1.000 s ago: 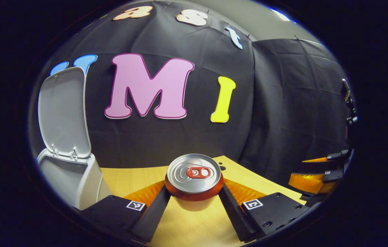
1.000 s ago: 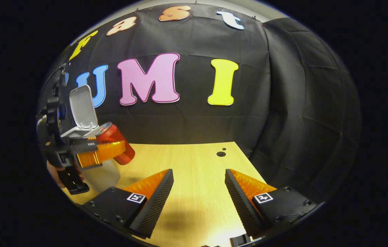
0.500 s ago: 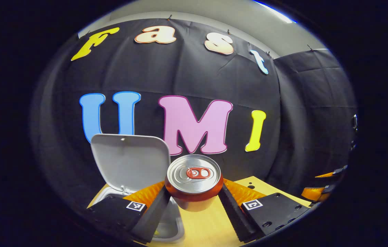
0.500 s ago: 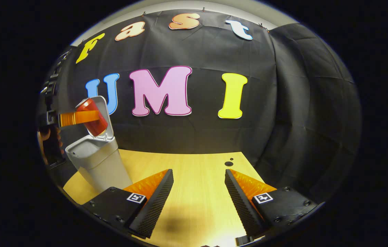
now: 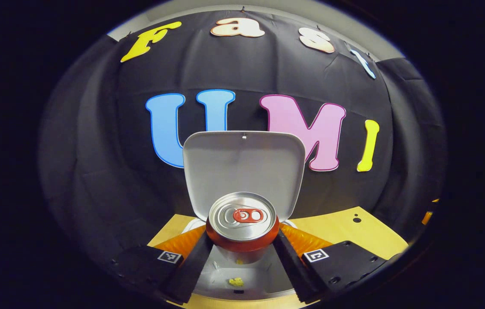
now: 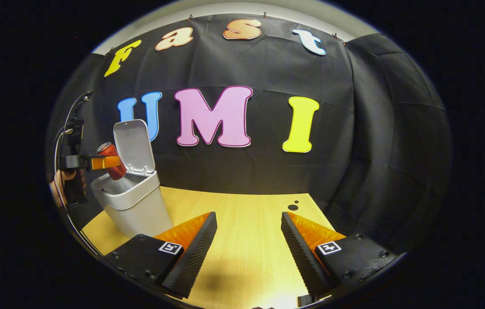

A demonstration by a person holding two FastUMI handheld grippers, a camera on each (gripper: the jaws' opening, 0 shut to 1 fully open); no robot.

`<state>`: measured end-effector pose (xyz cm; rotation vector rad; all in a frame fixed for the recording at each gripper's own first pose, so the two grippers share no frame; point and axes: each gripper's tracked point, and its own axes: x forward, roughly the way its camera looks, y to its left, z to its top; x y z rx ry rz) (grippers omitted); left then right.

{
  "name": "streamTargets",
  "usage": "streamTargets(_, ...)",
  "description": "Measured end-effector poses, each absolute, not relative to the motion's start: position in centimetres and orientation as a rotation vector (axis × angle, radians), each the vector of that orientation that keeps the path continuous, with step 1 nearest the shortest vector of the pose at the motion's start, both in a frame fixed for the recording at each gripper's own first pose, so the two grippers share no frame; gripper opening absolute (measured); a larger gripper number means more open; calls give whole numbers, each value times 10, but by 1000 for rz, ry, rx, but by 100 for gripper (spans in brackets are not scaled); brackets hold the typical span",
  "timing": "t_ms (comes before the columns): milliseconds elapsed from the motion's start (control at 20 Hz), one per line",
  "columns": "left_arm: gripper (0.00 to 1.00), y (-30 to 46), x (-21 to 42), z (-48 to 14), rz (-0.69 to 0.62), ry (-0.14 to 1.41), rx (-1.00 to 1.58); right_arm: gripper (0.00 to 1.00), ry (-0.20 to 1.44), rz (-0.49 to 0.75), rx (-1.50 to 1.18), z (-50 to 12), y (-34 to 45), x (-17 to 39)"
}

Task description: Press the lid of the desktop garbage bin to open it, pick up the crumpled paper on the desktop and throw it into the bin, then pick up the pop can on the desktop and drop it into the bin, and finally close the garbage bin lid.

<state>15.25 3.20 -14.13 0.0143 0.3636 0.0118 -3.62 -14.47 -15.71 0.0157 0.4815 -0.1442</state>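
Item, our left gripper [image 5: 242, 251]: both fingers clamped on the can [image 5: 242, 223], held upright over the mouth of the bin [image 5: 264, 274], in front of the raised lid [image 5: 244, 165]. A yellow scrap [image 5: 236, 282] lies inside the bin. Item, our right gripper [image 6: 249, 249]: fingers spread apart, holding nothing, over the table [image 6: 247, 214]; from there we see the can [image 6: 112, 160] above the bin [image 6: 133, 204].

In the left gripper view the pop can [image 5: 242, 225] hides the lower middle of the raised lid [image 5: 244, 167] and much of the bin's [image 5: 264, 279] opening; a small yellow scrap [image 5: 236, 282] inside is too small to identify. In the right gripper view the bin's [image 6: 133, 208] base sits behind the fingers [image 6: 191, 253].
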Motion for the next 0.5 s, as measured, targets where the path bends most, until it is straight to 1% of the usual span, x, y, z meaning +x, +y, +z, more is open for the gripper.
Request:
streamTargets(250, 89, 32, 152, -149, 29, 374, -15, 98, 452, -165, 18, -143, -155, -28)
streamTargets(400, 89, 37, 156, -147, 46, 365, 2, 98, 457, -157, 15, -145, -154, -29)
streamTargets(500, 92, 39, 158, -139, 60, 347, 9, 97, 472, -141, 16, -149, -150, -29)
